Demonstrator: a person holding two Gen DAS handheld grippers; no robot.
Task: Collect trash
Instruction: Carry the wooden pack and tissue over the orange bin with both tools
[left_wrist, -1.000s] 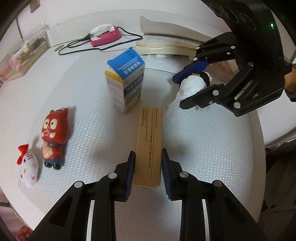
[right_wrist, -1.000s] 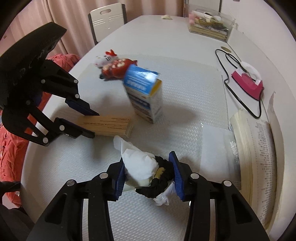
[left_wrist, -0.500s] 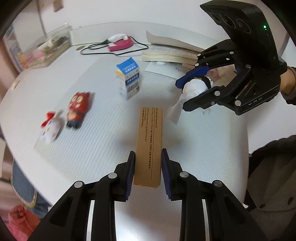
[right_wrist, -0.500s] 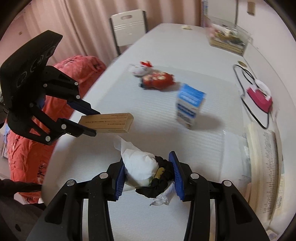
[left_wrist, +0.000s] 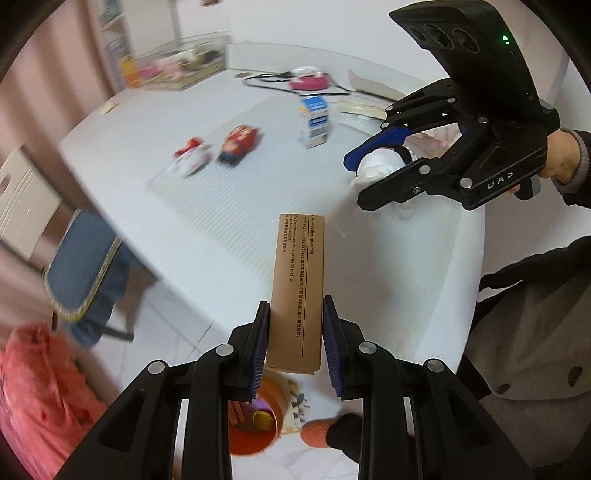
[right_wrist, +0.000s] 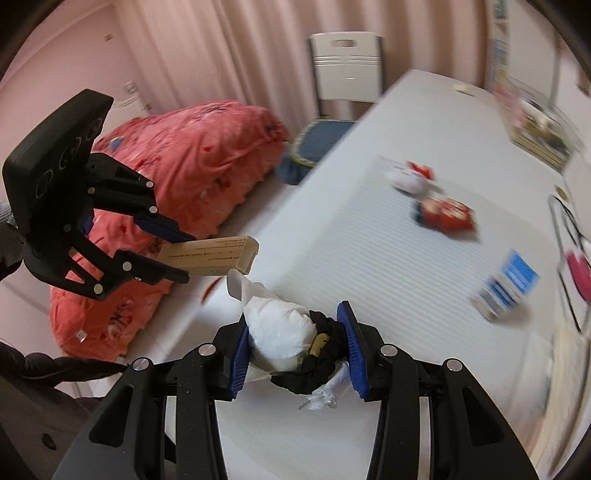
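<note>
Left fingers (left_wrist: 258, 343): closed flat on both long faces of a narrow brown carton (left_wrist: 297, 291); only its near end sits between the pads.
Left gripper (left_wrist: 293, 347): pitched steeply down, hanging past the table edge (left_wrist: 177, 280), with floor showing under the jaws.
Carton axis: runs straight out along the fingers and away from the camera; the far end overhangs the white table.
Right fingers (right_wrist: 240, 354): part-way closed, squeezing a wad of white tissue (right_wrist: 279, 334) with a dark crumpled scrap against the other pad.
Right gripper (right_wrist: 295, 350): over the near edge of the table, with loose tissue tails sticking out front and below.
Bin: an orange round container (left_wrist: 255, 424) on the floor, directly below the left jaws and mostly hidden by them; something purple lies inside it. I take it for the trash bin, though that is a guess.
Key relation: the carton's gripped end is nearly above the bin, while its free end points off toward the table. The left hand is clearly the nearer one; the right stands off to the side, nearer the person's coat (left_wrist: 535, 332).
Likely next: drop the carton first; tilting it more upright should keep the long end off the rim.
Left on table: blue-and-white milk carton (left_wrist: 314, 120), standing well away from both grippers.
Not trash, by the look: two small toy figures (left_wrist: 218, 147).
</note>
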